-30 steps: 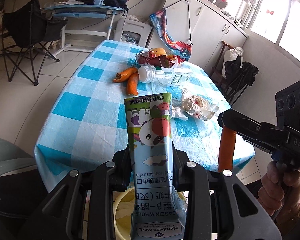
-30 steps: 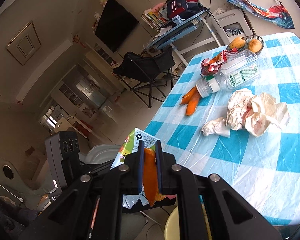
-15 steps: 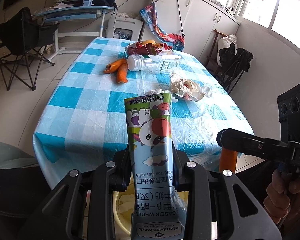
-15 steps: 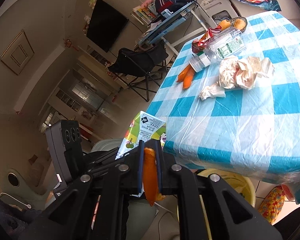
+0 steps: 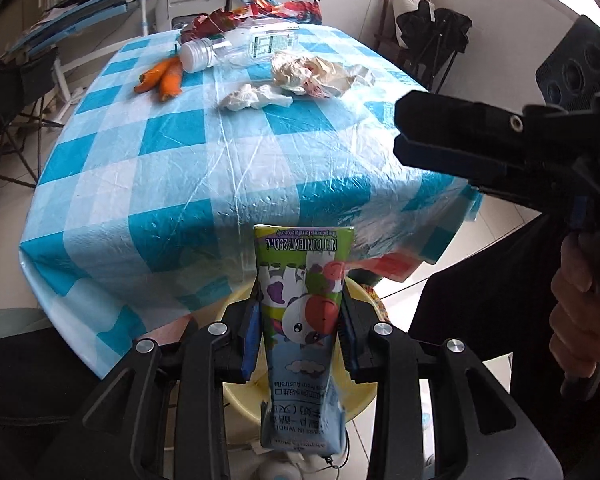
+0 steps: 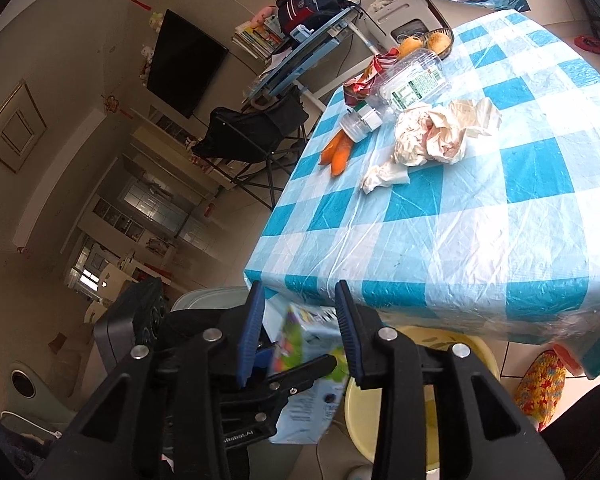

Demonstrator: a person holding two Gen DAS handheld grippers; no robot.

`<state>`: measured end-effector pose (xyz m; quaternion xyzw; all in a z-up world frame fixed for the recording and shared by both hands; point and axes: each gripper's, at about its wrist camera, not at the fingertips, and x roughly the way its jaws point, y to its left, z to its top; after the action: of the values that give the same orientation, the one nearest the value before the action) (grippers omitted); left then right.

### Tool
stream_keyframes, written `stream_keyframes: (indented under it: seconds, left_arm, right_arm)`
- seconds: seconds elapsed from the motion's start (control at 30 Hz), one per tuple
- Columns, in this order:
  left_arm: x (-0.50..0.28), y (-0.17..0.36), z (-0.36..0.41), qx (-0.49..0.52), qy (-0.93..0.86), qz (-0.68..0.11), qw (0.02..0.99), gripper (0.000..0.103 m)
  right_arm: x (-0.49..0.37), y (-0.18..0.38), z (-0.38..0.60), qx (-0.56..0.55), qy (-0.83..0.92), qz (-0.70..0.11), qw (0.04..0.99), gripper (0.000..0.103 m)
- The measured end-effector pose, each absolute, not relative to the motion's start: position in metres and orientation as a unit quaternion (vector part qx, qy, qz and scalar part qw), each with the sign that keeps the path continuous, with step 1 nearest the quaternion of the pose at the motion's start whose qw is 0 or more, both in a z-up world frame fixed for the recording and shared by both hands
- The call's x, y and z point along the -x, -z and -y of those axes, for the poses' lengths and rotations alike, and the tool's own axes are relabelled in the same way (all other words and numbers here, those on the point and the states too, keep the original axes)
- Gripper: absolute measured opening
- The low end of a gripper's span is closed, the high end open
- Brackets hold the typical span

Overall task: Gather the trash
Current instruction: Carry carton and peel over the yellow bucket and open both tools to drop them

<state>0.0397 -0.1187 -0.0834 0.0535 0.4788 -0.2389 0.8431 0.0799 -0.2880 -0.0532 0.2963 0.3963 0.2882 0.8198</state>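
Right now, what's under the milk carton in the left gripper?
Below the milk carton, clamped in the left gripper, sits the yellow bin on the floor by the table edge. The carton and both grippers cover most of the bin's inside, so its contents cannot be seen.

Our right claw [image 6: 299,330] has spread apart and lost its orange peel; both claws now hang lower, over the yellow bin [image 5: 236,304].

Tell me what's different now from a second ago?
The right gripper opened and let go of the orange peel, which is out of sight now. Both grippers moved down from the blue checked table to the yellow plastic bin. The left gripper still clamps the cartoon-cow milk carton.
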Motion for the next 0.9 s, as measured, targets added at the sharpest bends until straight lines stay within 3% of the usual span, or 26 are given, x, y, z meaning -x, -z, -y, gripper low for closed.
stream_keyframes:
  seconds: [0.4,0.53,0.9]
  left_arm:
    - [-0.051,0.065,0.082,0.014,0.175,-0.44,0.881,0.045]
    - [-0.056,0.057,0.065,0.047,0.142,-0.418,0.896,0.055]
    - [-0.066,0.054,0.037,0.1,0.089,-0.397,0.908,0.066]
  right_arm:
    - [-0.08,0.058,0.293,-0.277,-0.247,-0.403,0.837,0.043]
    - [-0.081,0.057,0.283,-0.249,-0.241,-0.406,0.845,0.045]
    - [-0.087,0.06,0.271,-0.206,-0.219,-0.407,0.863,0.049]
